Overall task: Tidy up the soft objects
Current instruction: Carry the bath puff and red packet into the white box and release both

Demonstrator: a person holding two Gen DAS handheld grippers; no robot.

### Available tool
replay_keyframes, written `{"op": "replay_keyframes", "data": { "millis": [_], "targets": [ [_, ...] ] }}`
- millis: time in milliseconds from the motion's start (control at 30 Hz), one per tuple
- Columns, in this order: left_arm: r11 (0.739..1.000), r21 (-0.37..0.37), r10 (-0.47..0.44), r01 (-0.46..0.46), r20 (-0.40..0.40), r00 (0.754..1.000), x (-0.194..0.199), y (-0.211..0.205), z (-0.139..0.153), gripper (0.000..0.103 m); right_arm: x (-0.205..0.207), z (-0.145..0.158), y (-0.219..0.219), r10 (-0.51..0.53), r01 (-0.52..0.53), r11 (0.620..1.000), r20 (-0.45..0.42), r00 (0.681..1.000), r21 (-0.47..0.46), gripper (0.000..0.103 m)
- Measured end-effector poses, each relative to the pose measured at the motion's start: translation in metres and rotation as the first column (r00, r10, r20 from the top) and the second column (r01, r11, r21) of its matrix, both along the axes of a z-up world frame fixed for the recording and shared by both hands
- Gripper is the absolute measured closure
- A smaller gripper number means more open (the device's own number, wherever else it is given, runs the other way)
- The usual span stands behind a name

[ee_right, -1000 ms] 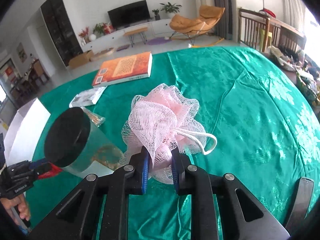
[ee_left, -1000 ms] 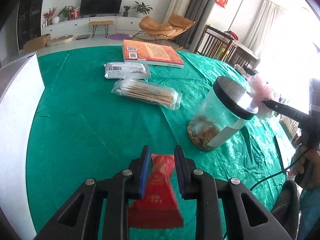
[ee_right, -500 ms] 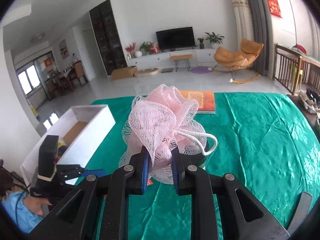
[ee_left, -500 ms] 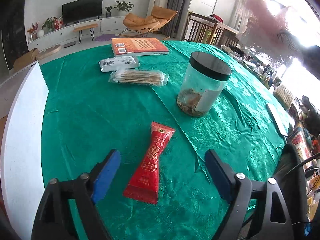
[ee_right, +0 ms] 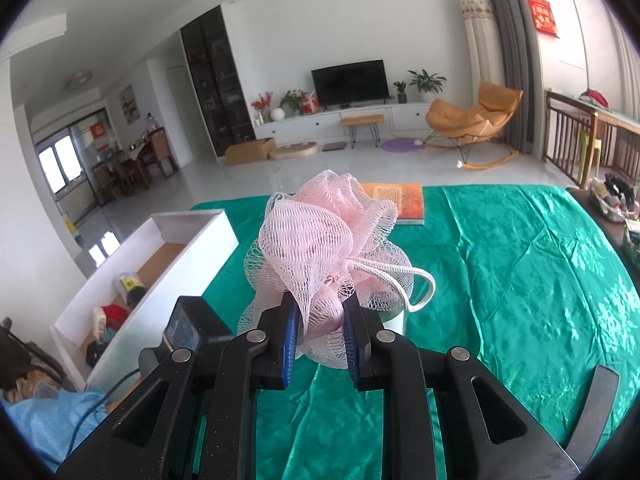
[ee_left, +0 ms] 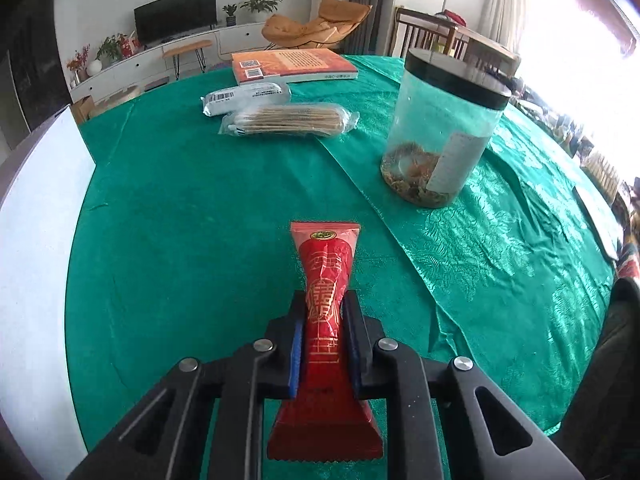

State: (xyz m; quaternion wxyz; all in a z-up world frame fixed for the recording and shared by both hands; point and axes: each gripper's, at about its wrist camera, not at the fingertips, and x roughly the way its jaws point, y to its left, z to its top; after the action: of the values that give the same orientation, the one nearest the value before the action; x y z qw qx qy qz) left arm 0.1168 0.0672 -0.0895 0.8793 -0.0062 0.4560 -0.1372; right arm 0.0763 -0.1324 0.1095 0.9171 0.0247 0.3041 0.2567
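Note:
My left gripper [ee_left: 323, 320] is shut on a red foil packet [ee_left: 326, 280] that points forward over the green tablecloth [ee_left: 192, 220]. My right gripper [ee_right: 319, 322] is shut on a pink mesh bath sponge [ee_right: 320, 240] with a white cord loop, held above the table. A white open box [ee_right: 160, 272] at the table's left holds several soft items; its white wall also shows in the left wrist view [ee_left: 36, 240]. The back of the left gripper [ee_right: 188, 332] shows low in the right wrist view.
A clear jar with a black lid [ee_left: 444, 128] stands right of centre. A bag of cotton swabs [ee_left: 288, 120], a silver packet [ee_left: 244, 96] and an orange book [ee_left: 292, 65] lie farther back. The book also shows in the right wrist view [ee_right: 400, 202].
My left gripper opened wide half a second ago, leaving the red packet on the cloth, and has now shut on it again. My right gripper has lifted the sponge higher.

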Motion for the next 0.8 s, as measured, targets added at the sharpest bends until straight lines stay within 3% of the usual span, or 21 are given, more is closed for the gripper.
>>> {"op": "replay_keyframes", "data": {
  "millis": [100,167,300,367,433,467,500,533,567,600,633,667,733,800],
  "targets": [
    [0.987,-0.154,0.061,-0.053,0.044,0.997,-0.023,0.041,0.041,0.085,-0.001,0.007,0.022,0.061,-0.061,0.998,0.004,0.998,0.031,0.081],
    [0.977,-0.19,0.115,-0.092,0.11,0.987,-0.043,0.075,0.075,0.085,-0.001,0.015,0.046,0.121,-0.122,0.991,0.01,0.993,0.059,0.081],
    [0.961,-0.167,0.255,-0.22,0.23,0.939,-0.088,0.152,0.133,0.085,-0.003,0.033,0.114,0.282,-0.282,0.951,0.02,0.959,0.129,0.081],
    [0.938,-0.133,0.344,-0.319,0.257,0.903,-0.111,0.192,0.147,0.085,-0.004,0.038,0.154,0.365,-0.363,0.917,0.018,0.931,0.166,0.081],
    [0.898,-0.074,0.437,-0.433,0.249,0.864,-0.127,0.231,0.146,0.084,-0.007,0.037,0.195,0.44,-0.433,0.882,0.008,0.898,0.187,0.081],
    [0.871,-0.039,0.484,-0.489,0.234,0.843,-0.134,0.248,0.142,0.082,-0.008,0.033,0.214,0.471,-0.462,0.866,-0.004,0.882,0.191,0.077],
    [0.84,-0.008,0.531,-0.543,0.216,0.819,-0.142,0.265,0.134,0.08,-0.009,0.027,0.234,0.499,-0.486,0.851,-0.019,0.866,0.197,0.066],
    [0.809,0.008,0.575,-0.588,0.198,0.794,-0.149,0.279,0.127,0.074,-0.01,0.019,0.251,0.52,-0.503,0.841,-0.04,0.853,0.2,0.057],
    [0.78,0.011,0.614,-0.625,0.179,0.769,-0.156,0.292,0.119,0.059,-0.01,0.01,0.266,0.544,-0.521,0.828,-0.07,0.836,0.207,0.033],
    [0.754,0.004,0.647,-0.657,0.165,0.744,-0.162,0.302,0.112,0.048,-0.009,0.0,0.277,0.565,-0.535,0.816,-0.106,0.819,0.218,0.028],
    [0.729,-0.007,0.675,-0.684,0.166,0.719,-0.169,0.308,0.107,0.023,-0.008,-0.009,0.282,0.574,-0.539,0.811,-0.134,0.808,0.228,0.029],
    [0.707,-0.015,0.698,-0.707,0.183,0.693,-0.175,0.311,0.105,0.007,-0.009,-0.017,0.282,0.579,-0.54,0.808,-0.147,0.802,0.235,0.029],
    [0.682,-0.023,0.716,-0.731,0.225,0.661,-0.181,0.308,0.102,0.005,-0.008,-0.033,0.272,0.558,-0.528,0.826,-0.146,0.817,0.198,0.029],
    [0.7,-0.052,0.702,-0.712,0.233,0.673,-0.177,0.298,0.101,0.005,-0.006,-0.05,0.257,0.504,-0.495,0.863,-0.139,0.852,0.096,0.029]
  ]
}}
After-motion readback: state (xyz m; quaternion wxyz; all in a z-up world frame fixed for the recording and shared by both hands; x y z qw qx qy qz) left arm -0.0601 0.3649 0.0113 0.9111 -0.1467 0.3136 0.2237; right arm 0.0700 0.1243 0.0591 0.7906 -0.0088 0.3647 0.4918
